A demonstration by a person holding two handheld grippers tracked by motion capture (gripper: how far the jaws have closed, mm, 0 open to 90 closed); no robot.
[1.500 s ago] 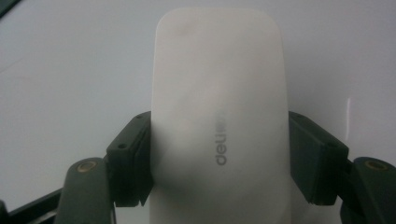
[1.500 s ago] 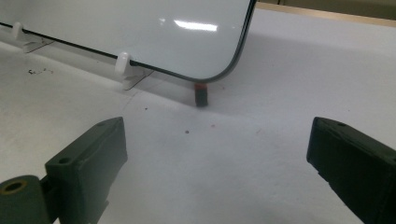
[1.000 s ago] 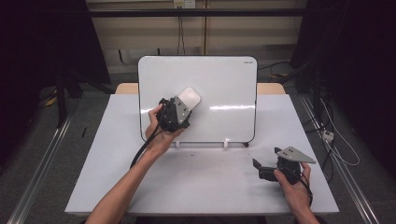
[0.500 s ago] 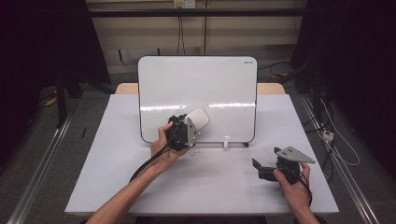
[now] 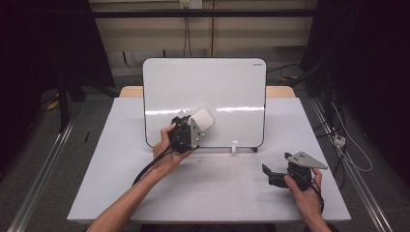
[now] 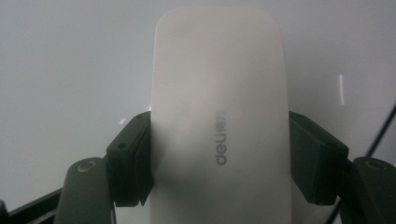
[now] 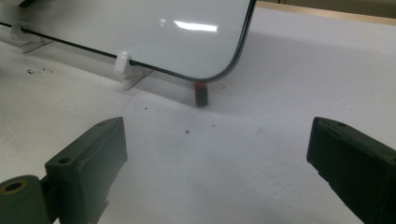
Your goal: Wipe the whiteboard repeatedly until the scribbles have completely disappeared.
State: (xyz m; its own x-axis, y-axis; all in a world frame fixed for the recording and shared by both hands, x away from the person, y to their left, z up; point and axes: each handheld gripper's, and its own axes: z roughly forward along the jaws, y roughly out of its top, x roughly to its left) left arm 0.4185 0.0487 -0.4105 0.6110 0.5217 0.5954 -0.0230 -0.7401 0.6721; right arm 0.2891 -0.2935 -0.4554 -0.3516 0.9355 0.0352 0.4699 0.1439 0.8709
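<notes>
**Eraser held against the whiteboard's lower left**

Here, a white eraser [image 6: 219,121] with grey "deli" lettering on its back sits clamped between the two black jaws of the left gripper [image 5: 192,129], one pad pressing each long side. In the left gripper view the eraser stands lengthwise between the jaws, its rounded far end pointing onward, with the pale board surface right behind it. From the high view the eraser [image 5: 202,120] lies over the lower left part of the whiteboard [image 5: 227,82], above the bottom edge and right of the left edge; whether its face actually touches the board cannot be told for sure. The left hand [image 5: 167,145] wraps the gripper body from below, and a black cable trails from it along the forearm toward the near edge.

The whiteboard stands upright, leaning back a little, on small white clip feet [image 7: 123,63] toward the far side of the white table [image 5: 96,188]. A bright streak of reflected light runs across its middle.

The right gripper [image 5: 273,176] rests low over the table near the right corner, well apart from the eraser, held by the right hand [image 5: 302,186]. Its jaws stand wide apart with nothing between them, facing the board's lower right corner [image 7: 219,70] and a small dark foot [image 7: 201,93] beneath it. A few dark specks lie on the table in front of the board.
</notes>
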